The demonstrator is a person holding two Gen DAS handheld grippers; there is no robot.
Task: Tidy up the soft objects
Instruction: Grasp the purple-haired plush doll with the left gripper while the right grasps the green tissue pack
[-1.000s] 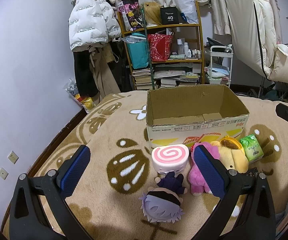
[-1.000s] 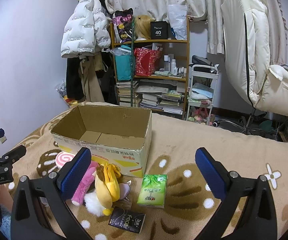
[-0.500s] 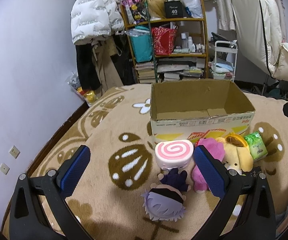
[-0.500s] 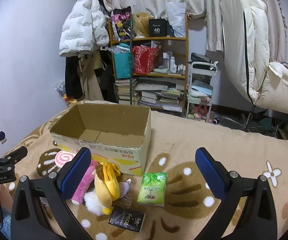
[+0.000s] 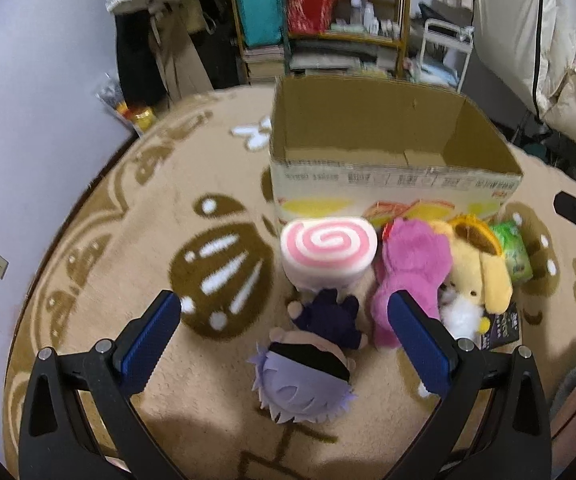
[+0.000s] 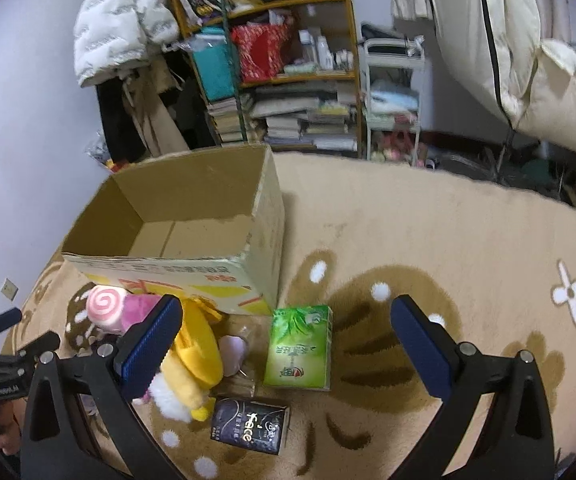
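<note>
Left wrist view | left gripper (image 5: 284,320) spread wide, empty, above purple-haired dark-robed plush doll (image 5: 307,372) | right gripper (image 6: 284,322) likewise agape, empty, over green tissue pack (image 6: 299,347) | open brown cardboard box (image 5: 387,152) just behind | risk: crowded toys, pink swirl-roll cushion (image 5: 327,252) snagged.

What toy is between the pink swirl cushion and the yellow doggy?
The pink plush toy lies between the swirl cushion and the yellow dog plush, clearest in the left wrist view.
</note>
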